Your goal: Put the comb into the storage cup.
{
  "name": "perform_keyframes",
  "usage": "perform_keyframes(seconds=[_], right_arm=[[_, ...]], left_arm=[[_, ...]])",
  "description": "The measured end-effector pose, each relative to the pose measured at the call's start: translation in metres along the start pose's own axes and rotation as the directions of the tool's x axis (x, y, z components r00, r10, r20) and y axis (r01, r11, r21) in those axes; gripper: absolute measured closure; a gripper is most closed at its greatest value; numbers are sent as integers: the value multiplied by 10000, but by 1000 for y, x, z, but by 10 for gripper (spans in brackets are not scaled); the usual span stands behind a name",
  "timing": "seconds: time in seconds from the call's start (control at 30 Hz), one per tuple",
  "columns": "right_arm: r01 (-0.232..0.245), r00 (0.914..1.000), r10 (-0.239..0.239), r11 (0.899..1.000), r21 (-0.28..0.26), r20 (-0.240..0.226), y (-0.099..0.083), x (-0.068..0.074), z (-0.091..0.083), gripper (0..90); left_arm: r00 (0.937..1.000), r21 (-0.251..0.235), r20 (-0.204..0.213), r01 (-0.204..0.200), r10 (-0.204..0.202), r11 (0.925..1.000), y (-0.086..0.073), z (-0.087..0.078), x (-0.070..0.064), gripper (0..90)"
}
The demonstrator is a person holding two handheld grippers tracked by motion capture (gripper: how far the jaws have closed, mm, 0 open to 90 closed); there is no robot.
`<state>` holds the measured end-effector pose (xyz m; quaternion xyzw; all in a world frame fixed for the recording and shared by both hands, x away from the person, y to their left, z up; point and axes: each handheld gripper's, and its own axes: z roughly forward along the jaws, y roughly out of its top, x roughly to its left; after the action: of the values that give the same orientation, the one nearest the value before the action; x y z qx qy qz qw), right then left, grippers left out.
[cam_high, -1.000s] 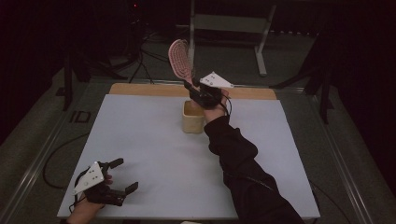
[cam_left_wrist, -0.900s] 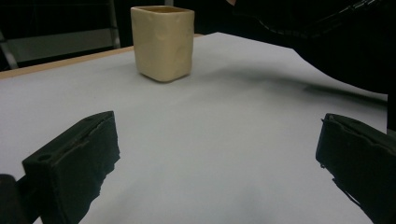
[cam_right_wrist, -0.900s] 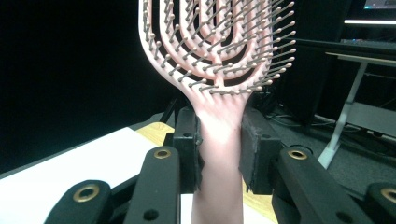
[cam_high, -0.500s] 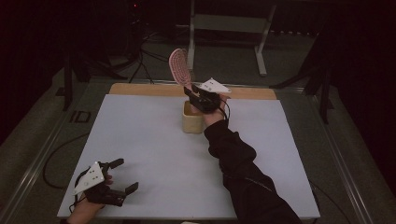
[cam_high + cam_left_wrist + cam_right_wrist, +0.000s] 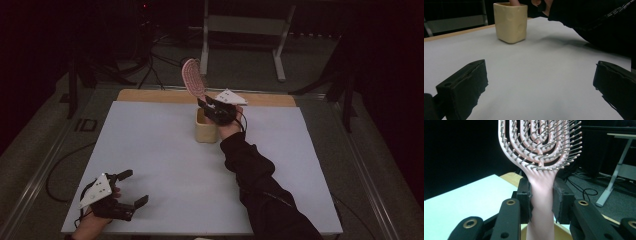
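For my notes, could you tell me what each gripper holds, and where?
The right gripper clamps the pink hairbrush by its handle; the left gripper holds nothing.

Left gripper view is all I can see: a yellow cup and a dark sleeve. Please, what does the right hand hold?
Observer: The right tongs are shut on the handle of a pink hairbrush.
Operator: Where is the brush compared to the cup?
Observer: In the high view, its head stands up above the cup, leaning toward the table's far edge.
Operator: And my own tongs?
Observer: The left tongs are open, near the table's front left corner.
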<state>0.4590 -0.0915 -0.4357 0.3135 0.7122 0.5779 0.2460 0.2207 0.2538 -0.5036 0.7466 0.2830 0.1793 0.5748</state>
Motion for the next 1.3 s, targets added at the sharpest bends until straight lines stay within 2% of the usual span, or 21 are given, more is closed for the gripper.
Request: perform_keyframes(seconds=[0.57, 0.9, 1.13, 1.17, 1.2, 1.27, 1.3], right_arm=[[90, 9996, -87, 9999, 130, -260, -16, -3, -2, 703], [545, 9978, -530, 9978, 385, -390, -22, 0, -1, 696], [656, 9969, -630, 9964, 543, -477, -23, 0, -2, 669], [639, 9968, -610, 9964, 566, -514, -23, 0, -3, 622], [657, 9958, -602, 9946, 809, -688, -25, -2, -2, 489], [761, 9938, -661, 9906, 1138, -893, -28, -3, -1, 407], [735, 9933, -619, 9900, 1204, -975, -29, -3, -1, 316]], left_arm=[[10000, 43, 54, -7, 7, 10000, 0, 1, 0, 0], [10000, 54, 61, -11, 10, 10000, -1, 1, 0, 0], [10000, 64, 71, -14, 14, 10000, -1, 1, 0, 0], [10000, 68, 69, -31, 30, 10000, -1, 1, 0, 0], [10000, 80, 67, -33, 32, 10000, -1, 1, 0, 0], [10000, 81, 68, -33, 33, 10000, -1, 2, 0, 0], [10000, 76, 65, -33, 33, 10000, -1, 2, 0, 0]])
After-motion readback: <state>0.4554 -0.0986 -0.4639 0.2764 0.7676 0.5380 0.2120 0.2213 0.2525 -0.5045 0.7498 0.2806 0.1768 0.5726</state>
